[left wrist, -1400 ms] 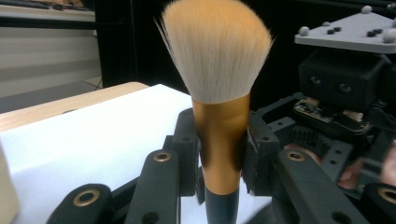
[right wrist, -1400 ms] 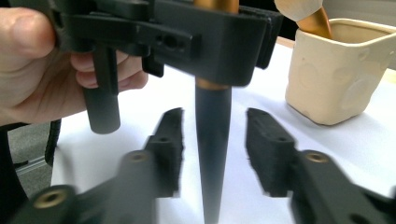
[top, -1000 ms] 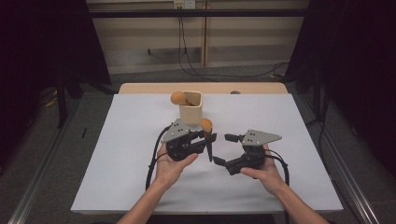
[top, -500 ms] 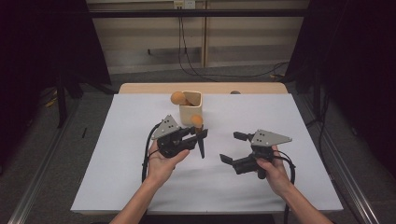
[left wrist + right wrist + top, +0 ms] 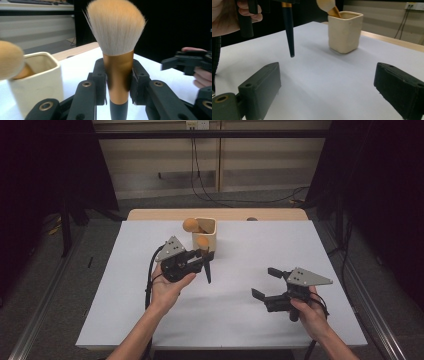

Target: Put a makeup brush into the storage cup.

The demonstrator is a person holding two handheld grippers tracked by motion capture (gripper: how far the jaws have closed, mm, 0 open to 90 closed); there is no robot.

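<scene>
The left gripper (image 5: 117, 87) has its jaws clenched on the makeup brush (image 5: 117, 50), bristles above them, handle hanging below; the right gripper (image 5: 327, 90) gapes released over the worktop (image 5: 332, 75).

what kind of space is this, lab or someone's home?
Most likely a lab or recording bench, not a home: a table under a plain white sheet, black curtains at both sides, and loose cables running down the bare back wall.

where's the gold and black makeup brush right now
In the high view, left of centre: clamped upright in the left gripper, the gold-and-black makeup brush hangs above the white sheet, beside the cream cup.
</scene>
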